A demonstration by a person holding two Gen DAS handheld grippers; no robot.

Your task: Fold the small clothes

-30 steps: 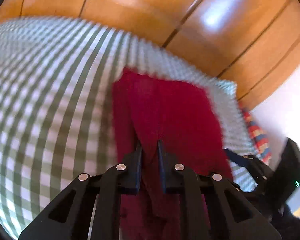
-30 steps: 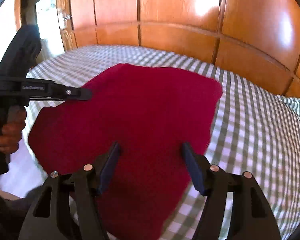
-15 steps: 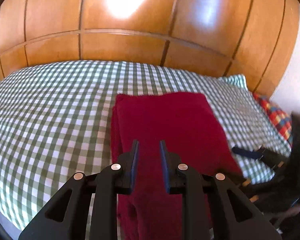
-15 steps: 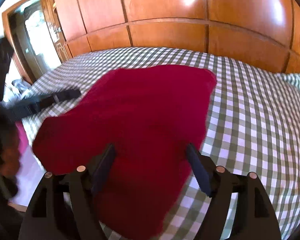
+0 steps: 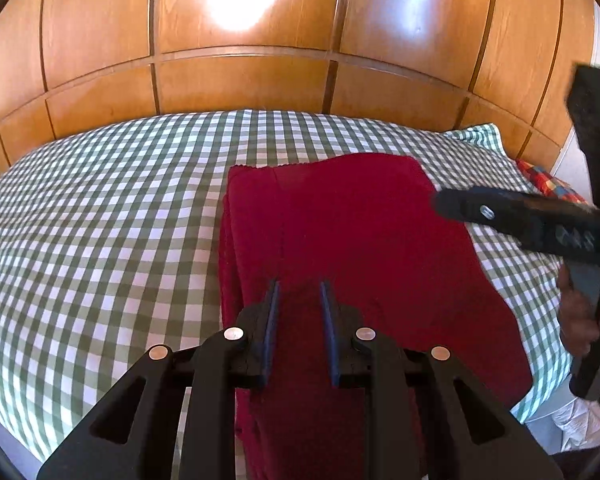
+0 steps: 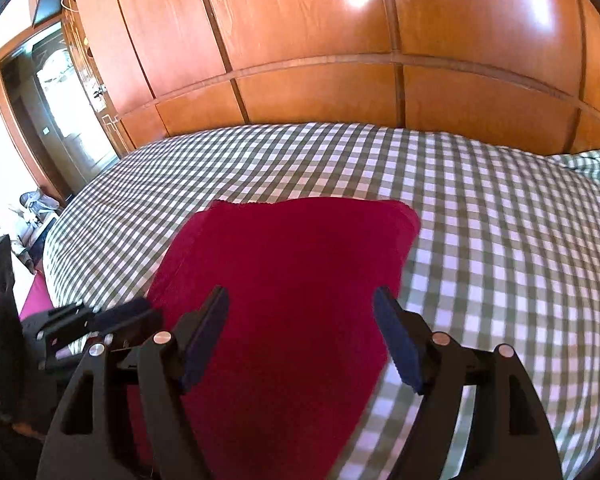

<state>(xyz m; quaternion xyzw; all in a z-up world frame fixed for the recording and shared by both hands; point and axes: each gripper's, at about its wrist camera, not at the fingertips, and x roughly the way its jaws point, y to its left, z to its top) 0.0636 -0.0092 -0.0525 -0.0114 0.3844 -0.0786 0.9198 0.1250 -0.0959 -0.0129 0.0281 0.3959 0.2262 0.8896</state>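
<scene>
Both hand-held grippers hover empty over the red cloth on the bed: left narrow, right wide. I'd pinch near corners together, folding evenly.

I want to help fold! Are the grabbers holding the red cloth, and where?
Neither holds it. The left gripper and the right gripper are open above the red garment.

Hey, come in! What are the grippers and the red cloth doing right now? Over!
Left hand-held gripper open, empty. Right hand-held gripper open wide, empty. Red garment flat on checkered bedsheet, part-folded. Nothing in the way.
</scene>
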